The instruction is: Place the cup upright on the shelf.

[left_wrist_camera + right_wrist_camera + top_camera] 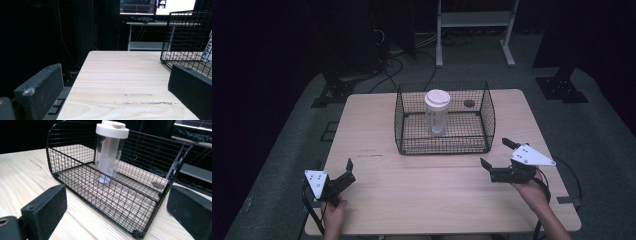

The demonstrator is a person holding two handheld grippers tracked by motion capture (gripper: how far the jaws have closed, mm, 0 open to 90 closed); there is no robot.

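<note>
A black wire basket (403,120) stands on the wooden table (377,135), toward the back middle. Upright inside it is a clear bottle with a white lid (437,111). My left gripper (347,172) rests open at the front left of the table, well short of the basket. My right gripper (496,152) is open just off the basket's front right corner, empty. In the right gripper view the gripper (117,205) faces the basket (75,157) and the bottle (110,152). The left gripper view has its gripper (115,82) open over bare wood, the basket (185,37) at its right.
A small dark disc (469,103) lies on the table behind the basket. A white metal frame (474,30) and black stands (562,85) sit on the floor beyond the table. Lit monitors (157,6) glow on a far desk. Bare wood lies between the grippers.
</note>
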